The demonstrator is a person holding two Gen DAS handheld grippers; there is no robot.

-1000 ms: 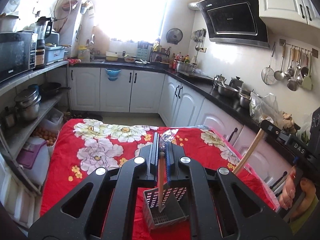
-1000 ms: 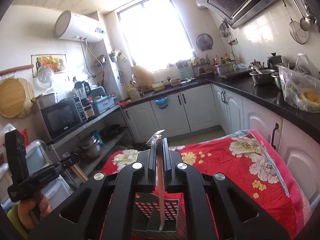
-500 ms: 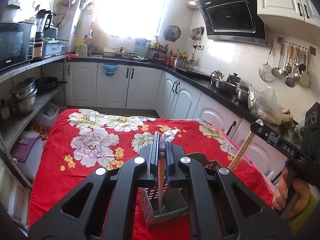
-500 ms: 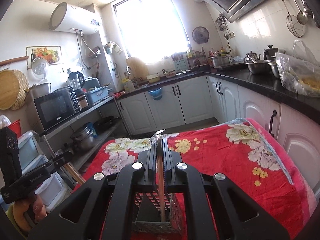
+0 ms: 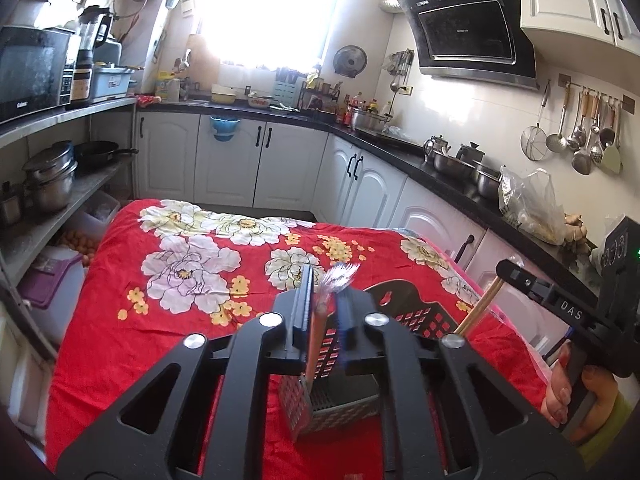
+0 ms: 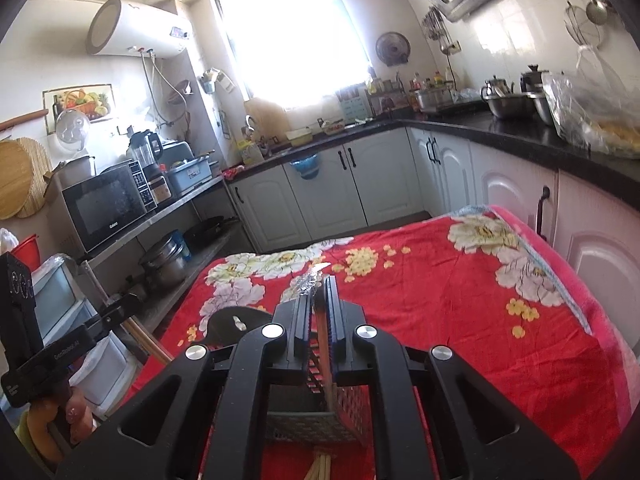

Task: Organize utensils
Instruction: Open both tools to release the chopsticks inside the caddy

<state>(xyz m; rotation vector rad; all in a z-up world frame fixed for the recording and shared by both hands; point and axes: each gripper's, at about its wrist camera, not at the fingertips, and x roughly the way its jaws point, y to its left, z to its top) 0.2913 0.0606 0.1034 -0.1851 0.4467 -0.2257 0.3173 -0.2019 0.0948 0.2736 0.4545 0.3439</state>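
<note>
Wooden chopsticks (image 5: 314,344), light, stiff, thin, likely slick; best pinched high on the shaft.

Left view: left gripper (image 5: 326,312) has just been opening its jaws. A narrow gap shows and the pair stands loose between them, blurred, so probably not pressed. Long axis is near upright, wrapped end up, tips down in grey caddy (image 5: 320,408) on red cloth (image 5: 160,340).

Right view: right gripper (image 6: 318,296) is clamped on second pair (image 6: 322,360), also upright, tips in caddy.

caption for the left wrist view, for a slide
Left gripper, jaws just opening, lowers a wrapped utensil into the grey perforated holder on the red floral cloth.
</note>
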